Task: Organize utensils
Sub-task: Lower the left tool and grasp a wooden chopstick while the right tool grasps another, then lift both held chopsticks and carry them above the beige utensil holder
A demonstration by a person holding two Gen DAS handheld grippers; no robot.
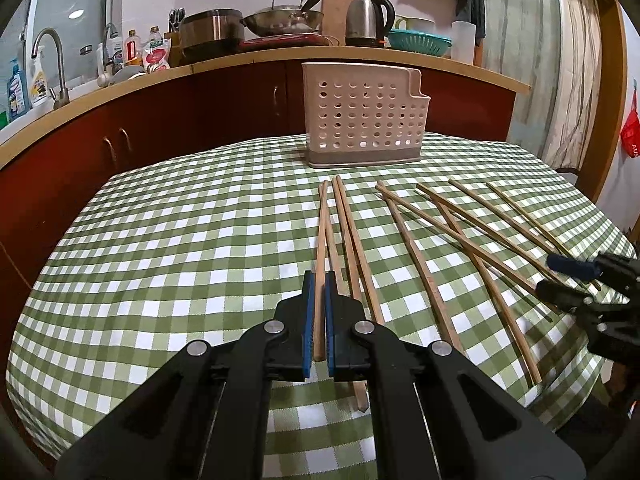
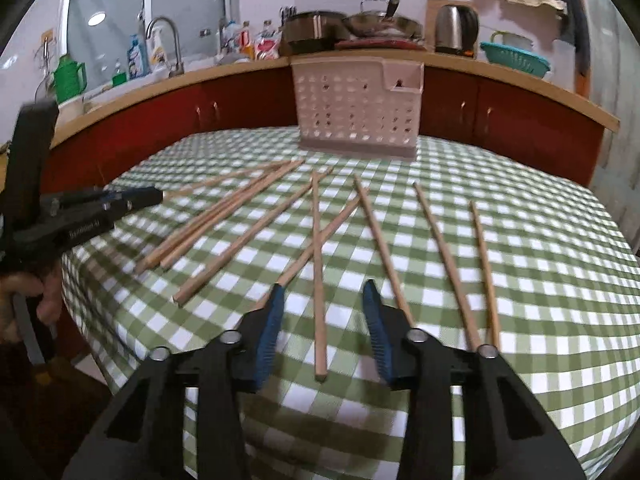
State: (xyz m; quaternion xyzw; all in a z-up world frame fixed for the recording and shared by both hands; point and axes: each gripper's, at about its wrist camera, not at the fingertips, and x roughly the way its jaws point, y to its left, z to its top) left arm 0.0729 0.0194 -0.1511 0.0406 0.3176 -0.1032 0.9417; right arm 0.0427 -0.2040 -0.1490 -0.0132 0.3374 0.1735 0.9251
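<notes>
One chopstick clenched in left tool, right tool unclenched astride another chopstick at lower centre; rest litter counter, holder looks empty.

Table covered with green-and-white checked cloth, reaching every visible edge. Perforated pale plastic utensil holder stands upright at the far side, grey base on the cloth. Wooden chopsticks lie loose on the cloth nearer the camera, fanned out with tips toward the holder. Two of them cross mid-table. Three lie close together at the left; two sit apart at the right.
</notes>
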